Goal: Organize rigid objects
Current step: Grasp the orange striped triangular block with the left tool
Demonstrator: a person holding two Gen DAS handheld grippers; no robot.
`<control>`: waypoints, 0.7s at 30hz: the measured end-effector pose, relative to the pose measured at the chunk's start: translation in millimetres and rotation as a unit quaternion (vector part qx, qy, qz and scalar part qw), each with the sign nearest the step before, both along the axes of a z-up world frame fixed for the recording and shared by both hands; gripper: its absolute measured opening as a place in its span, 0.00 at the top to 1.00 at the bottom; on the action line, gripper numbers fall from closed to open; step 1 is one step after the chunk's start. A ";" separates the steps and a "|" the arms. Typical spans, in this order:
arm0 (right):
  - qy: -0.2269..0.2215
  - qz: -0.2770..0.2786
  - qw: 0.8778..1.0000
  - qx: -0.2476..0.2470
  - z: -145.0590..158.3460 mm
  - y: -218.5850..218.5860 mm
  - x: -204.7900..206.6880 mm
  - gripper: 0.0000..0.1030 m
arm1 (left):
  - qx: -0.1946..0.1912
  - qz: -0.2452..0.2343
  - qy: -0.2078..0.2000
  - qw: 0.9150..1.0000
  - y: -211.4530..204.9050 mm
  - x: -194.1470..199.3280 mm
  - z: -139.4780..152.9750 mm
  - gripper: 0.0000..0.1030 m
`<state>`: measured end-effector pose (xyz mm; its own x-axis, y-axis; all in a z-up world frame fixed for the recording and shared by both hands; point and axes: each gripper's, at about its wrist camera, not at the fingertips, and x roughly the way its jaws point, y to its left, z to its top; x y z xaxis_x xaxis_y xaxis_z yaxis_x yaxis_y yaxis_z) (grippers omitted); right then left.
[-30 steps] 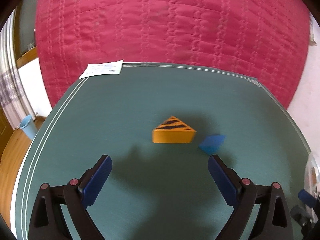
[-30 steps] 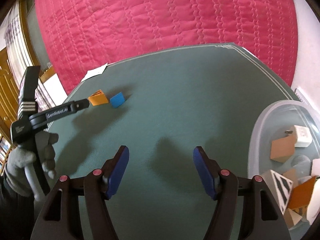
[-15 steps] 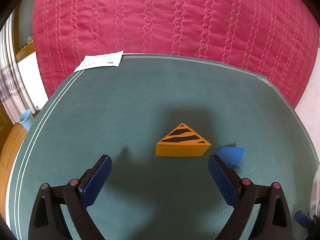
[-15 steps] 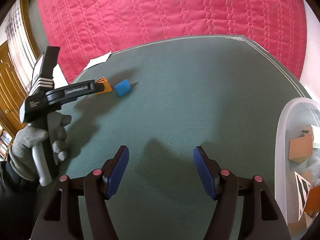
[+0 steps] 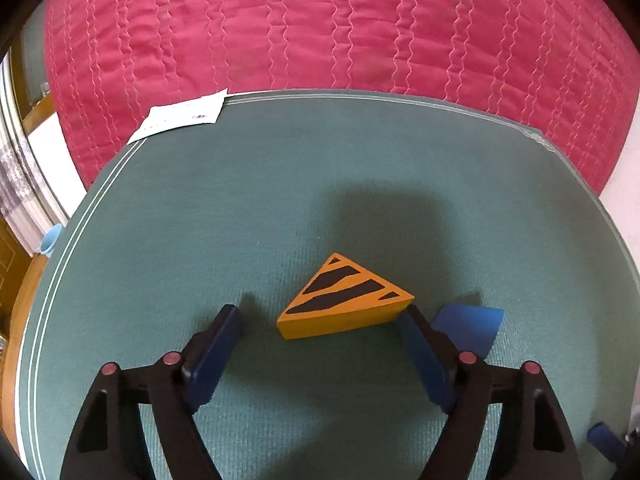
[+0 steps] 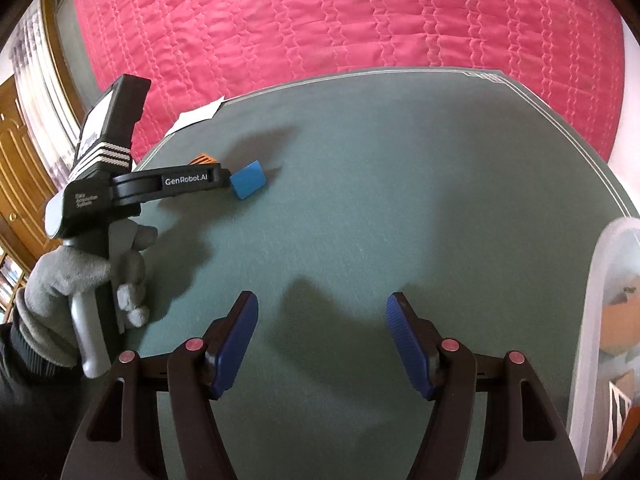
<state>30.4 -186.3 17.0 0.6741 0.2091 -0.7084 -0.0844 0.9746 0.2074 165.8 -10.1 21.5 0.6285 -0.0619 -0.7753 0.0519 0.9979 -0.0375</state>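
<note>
An orange triangular block with black stripes lies on the green table. My left gripper is open, its fingers low on either side of the block's near edge, the right fingertip close to the block's right corner. A blue block lies just right of that finger. In the right wrist view the left gripper hides most of the orange block, and the blue block lies beside it. My right gripper is open and empty above bare table.
A clear plastic bin with several blocks inside stands at the table's right edge. A white paper lies at the far left corner. A red quilted bed is behind the table. A blue cup stands on the floor, left.
My left gripper has moved forward and down, so the striped orange block now lies between its fingers. The right gripper has swung left, moving the bin toward the frame edge.
</note>
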 end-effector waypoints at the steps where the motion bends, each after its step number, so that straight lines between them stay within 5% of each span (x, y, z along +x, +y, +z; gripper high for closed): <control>1: 0.000 0.000 1.000 -0.001 0.0 1.3 2.5 0.34 | -0.004 -0.002 -0.001 1.000 0.9 -0.1 0.3 0.20; 9: -0.005 0.003 1.000 -0.013 -0.8 8.7 11.3 0.34 | -0.033 -0.009 -0.008 0.999 5.5 -2.0 2.7 0.25; 13: -0.005 0.003 1.000 -0.013 -1.1 9.2 12.2 0.34 | -0.033 0.011 -0.004 0.999 6.5 -0.9 3.0 0.10; 21: -0.004 0.002 1.000 -0.008 -0.6 12.4 27.6 0.34 | -0.046 0.027 0.000 0.999 10.3 2.1 1.7 0.10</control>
